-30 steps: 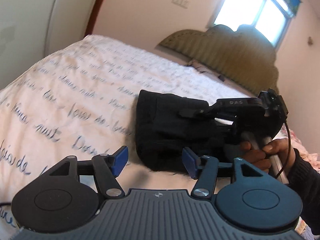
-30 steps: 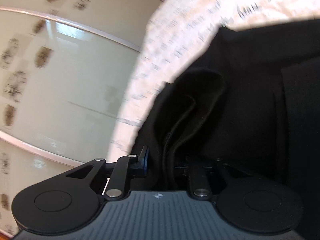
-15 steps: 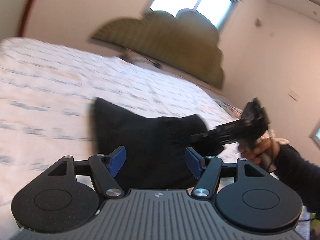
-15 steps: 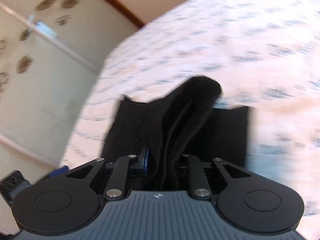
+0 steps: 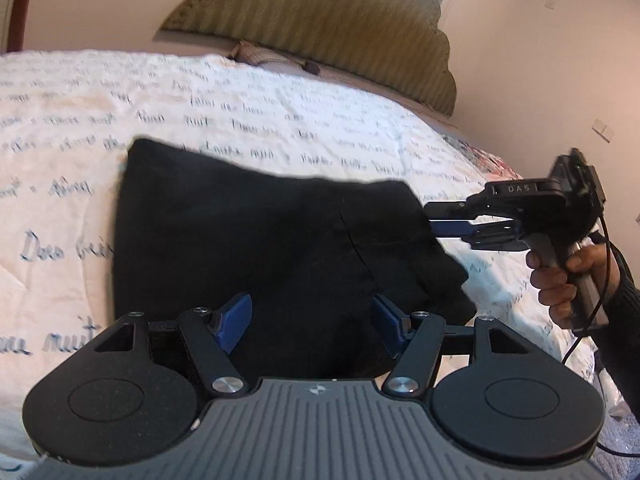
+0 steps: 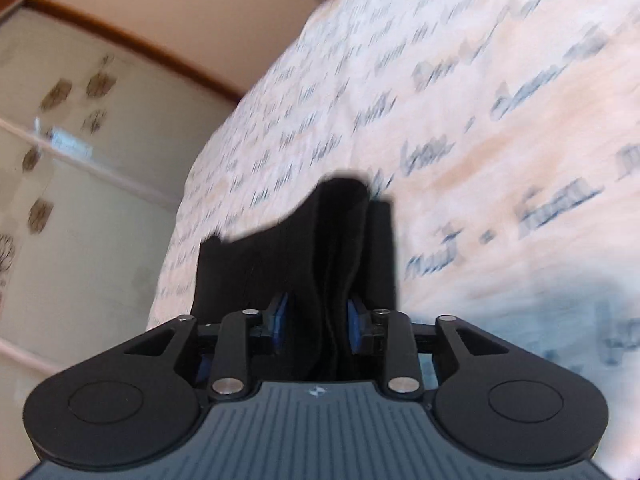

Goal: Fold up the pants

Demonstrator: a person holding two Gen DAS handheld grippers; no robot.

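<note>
The black pants (image 5: pixel 260 240) are folded into a thick bundle on the white bedspread (image 5: pixel 280 120). My left gripper (image 5: pixel 312 320) is open and empty, its blue pads just over the bundle's near edge. My right gripper (image 5: pixel 430 218) comes in from the right, shut on the bundle's right end, which it holds lifted. In the right wrist view the blue pads (image 6: pixel 354 326) pinch a thick fold of the pants (image 6: pixel 320 248), and my right gripper (image 6: pixel 316 326) is held above the bedspread (image 6: pixel 480 120).
A padded olive headboard (image 5: pixel 320 28) stands at the far end of the bed. Pale wardrobe doors (image 6: pixel 60 180) with a brown frame rise beside the bed. A hand and cable (image 5: pixel 580 276) trail from the right gripper at the bed's right edge.
My right gripper has lifted the pants' end and pulled it right, still shut on it. My left gripper has swung toward the headboard and now sits over the bundle, still open.
</note>
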